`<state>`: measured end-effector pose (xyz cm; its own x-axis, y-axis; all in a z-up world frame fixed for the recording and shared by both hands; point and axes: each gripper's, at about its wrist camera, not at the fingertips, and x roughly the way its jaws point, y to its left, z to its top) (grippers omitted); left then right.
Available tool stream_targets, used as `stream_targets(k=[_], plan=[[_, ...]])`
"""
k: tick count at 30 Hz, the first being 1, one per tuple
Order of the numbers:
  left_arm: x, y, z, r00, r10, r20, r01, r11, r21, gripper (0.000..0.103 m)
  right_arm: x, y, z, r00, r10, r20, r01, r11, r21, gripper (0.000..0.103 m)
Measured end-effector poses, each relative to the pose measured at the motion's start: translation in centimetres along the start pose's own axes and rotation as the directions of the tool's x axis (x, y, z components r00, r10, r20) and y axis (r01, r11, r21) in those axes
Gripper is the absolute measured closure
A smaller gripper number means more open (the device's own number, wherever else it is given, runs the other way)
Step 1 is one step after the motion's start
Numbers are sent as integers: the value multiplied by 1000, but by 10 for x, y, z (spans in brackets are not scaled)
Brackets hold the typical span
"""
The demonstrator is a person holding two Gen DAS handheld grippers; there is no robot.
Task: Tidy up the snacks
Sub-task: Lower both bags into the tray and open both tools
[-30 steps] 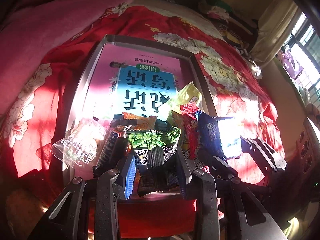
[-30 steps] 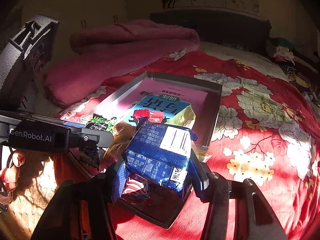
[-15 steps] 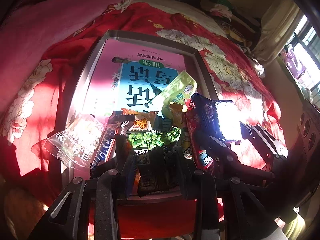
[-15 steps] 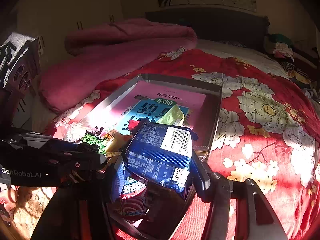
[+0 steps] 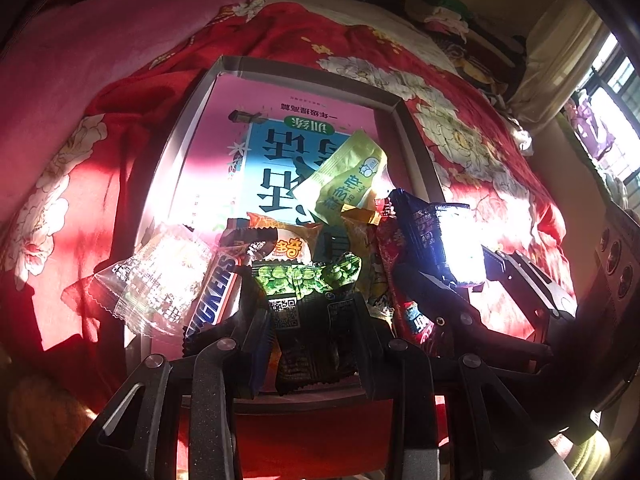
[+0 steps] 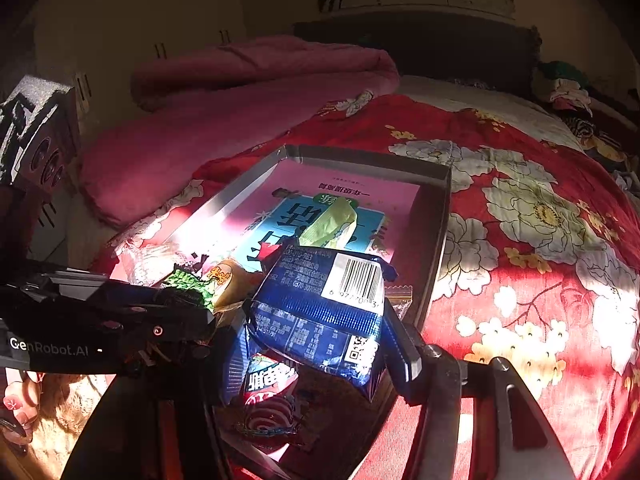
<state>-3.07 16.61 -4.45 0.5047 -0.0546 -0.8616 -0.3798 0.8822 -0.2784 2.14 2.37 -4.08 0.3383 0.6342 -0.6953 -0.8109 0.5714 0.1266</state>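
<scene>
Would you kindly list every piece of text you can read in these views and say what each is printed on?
"GenRobot.AI": side of the left claw.
"NICKERS", first letter hidden: brown bar wrapper.
"6 97", further digits cut off: barcode on the blue packet.
Chinese print on the book and other packets: too distorted to read.

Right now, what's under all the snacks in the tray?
A pink and blue book lies flat in the tray, its big printed characters showing. The snack pile covers its near end, so whatever is printed there, or lies beneath that part, can't be seen.
</scene>
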Motion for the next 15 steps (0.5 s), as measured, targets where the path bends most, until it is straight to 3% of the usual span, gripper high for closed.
stream_targets(k=[15], plan=[[0, 0, 0, 1000, 0, 0, 0, 1000, 1, 66, -11, -5, -9, 1000, -13, -6, 13, 1000, 11, 36]])
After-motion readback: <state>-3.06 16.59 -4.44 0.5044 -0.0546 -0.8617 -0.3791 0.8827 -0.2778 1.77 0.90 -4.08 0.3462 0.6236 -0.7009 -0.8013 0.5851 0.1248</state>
